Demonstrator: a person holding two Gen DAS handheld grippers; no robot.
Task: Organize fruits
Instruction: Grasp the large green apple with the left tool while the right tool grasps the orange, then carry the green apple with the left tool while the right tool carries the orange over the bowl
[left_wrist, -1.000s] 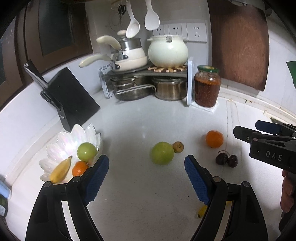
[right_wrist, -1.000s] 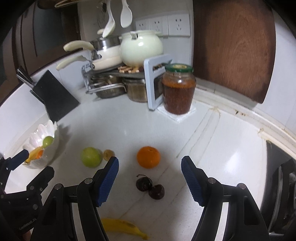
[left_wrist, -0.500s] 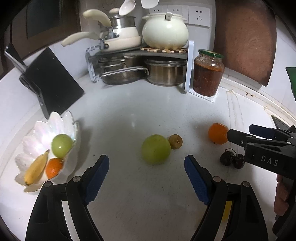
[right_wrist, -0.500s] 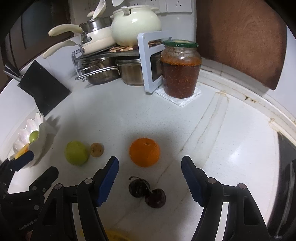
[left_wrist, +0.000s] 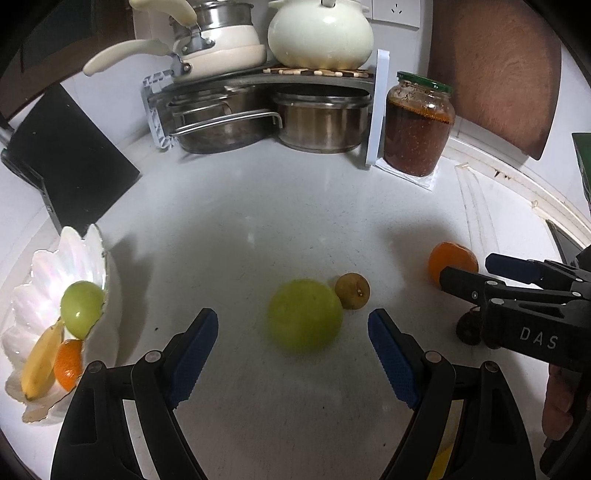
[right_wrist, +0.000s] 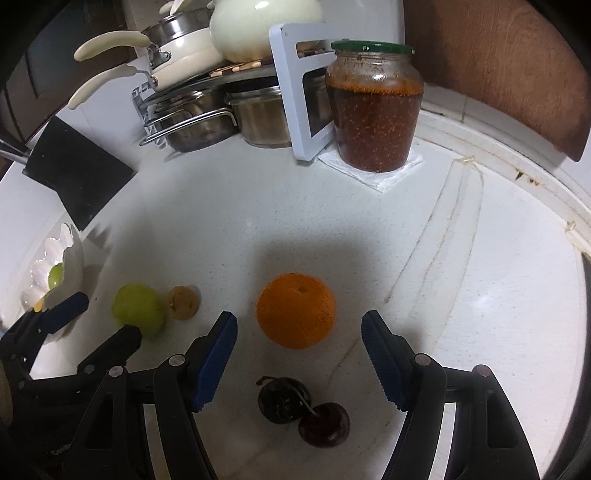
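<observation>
A green apple (left_wrist: 303, 319) lies on the white counter with a small brown fruit (left_wrist: 352, 290) touching its right side. My left gripper (left_wrist: 291, 352) stands open, just short of the apple, nothing between its blue pads. An orange (right_wrist: 296, 311) lies further right, and two dark cherries (right_wrist: 303, 411) on one stem lie in front of it. My right gripper (right_wrist: 298, 352) is open, its pads either side of the gap between orange and cherries. At the left stands a white shell-shaped bowl (left_wrist: 44, 280) holding a green apple (left_wrist: 82, 308), a banana (left_wrist: 40, 363) and a small orange (left_wrist: 68, 363).
At the back stands a rack (left_wrist: 258, 77) with steel pots, a cream saucepan and a cream pot. A jar of red-brown sauce (left_wrist: 418, 123) sits on a white mat beside it. A black knife block (left_wrist: 62, 155) leans at the left. A raised rim (right_wrist: 517, 177) bounds the counter at the right.
Both grippers have come forward and down toward the counter. The apple and the orange now look larger and nearer to the pads. Neither gripper's opening has changed.
</observation>
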